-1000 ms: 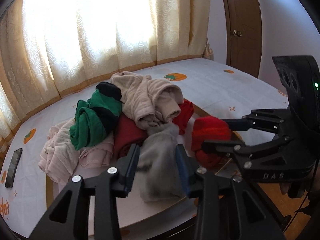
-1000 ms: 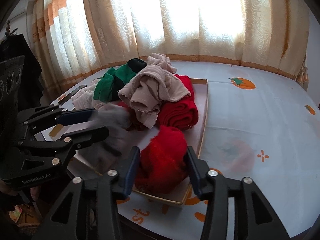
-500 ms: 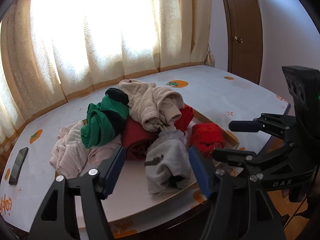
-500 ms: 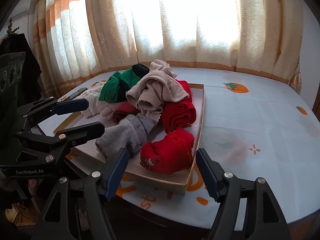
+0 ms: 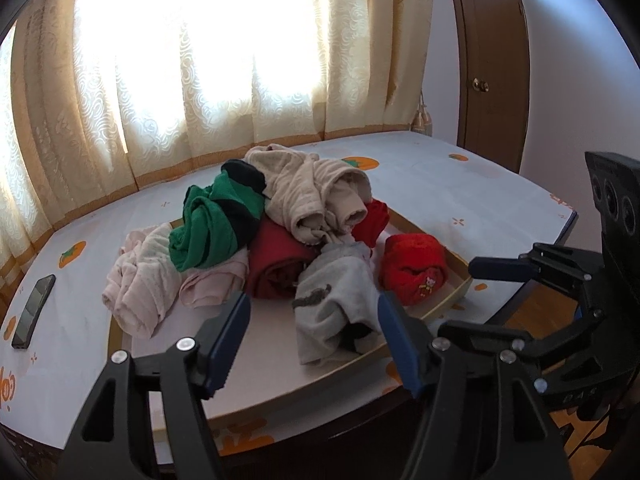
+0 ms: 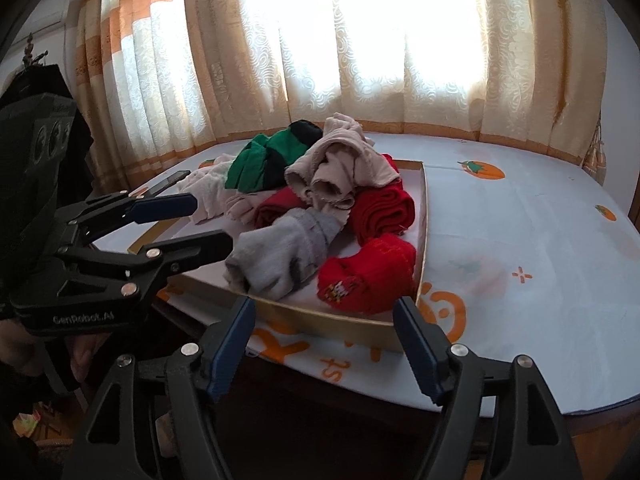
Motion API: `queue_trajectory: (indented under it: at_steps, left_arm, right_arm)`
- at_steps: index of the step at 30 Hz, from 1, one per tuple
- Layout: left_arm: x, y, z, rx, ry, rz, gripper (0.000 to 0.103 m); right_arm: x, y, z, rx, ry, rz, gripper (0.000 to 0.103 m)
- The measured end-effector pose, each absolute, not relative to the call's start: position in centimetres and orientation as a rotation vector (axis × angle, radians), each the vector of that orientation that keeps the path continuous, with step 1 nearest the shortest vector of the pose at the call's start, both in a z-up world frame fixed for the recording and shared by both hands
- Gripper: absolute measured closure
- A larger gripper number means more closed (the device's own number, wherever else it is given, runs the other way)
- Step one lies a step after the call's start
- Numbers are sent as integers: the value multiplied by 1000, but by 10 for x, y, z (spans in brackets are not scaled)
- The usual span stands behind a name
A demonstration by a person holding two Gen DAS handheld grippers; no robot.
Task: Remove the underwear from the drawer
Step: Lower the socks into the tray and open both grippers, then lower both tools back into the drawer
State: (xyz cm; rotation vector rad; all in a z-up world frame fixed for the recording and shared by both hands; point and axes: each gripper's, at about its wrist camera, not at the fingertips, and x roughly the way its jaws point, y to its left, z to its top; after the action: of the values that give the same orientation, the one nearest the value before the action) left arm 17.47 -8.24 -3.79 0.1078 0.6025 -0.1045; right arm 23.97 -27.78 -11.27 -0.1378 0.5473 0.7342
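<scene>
A shallow drawer tray (image 5: 456,286) lies on the bed with a pile of rolled underwear in it. Grey underwear (image 5: 332,300) lies at the tray's near edge, and my left gripper (image 5: 313,300) is open, its fingers standing apart from the cloth on either side. Red underwear with a small cartoon patch (image 6: 368,276) lies in the near right corner of the tray (image 6: 424,216). Just short of the tray's front wall, the jaws of my right gripper (image 6: 325,304) are opening and hold nothing. Each gripper shows in the other's view, the right gripper (image 5: 460,298) and the left gripper (image 6: 210,221).
Green (image 5: 216,224), beige (image 5: 316,196), dark red (image 5: 280,260) and pale pink (image 5: 144,276) garments are heaped at the tray's back. A phone (image 5: 34,316) lies far left on the sheet. Curtains (image 5: 200,60) hang behind the bed and a wooden door (image 5: 492,60) stands at the right.
Both grippers have let go: the grey and the red underwear now lie in the tray. The jaws have spread wide and both hands have drawn back toward the near edge.
</scene>
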Motion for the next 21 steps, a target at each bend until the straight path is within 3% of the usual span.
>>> queue_trajectory:
  at_steps: [21]
  left_arm:
    - [139, -63, -54, 29, 607, -105, 36]
  right_arm:
    - [202, -274, -136, -143, 545, 754, 28]
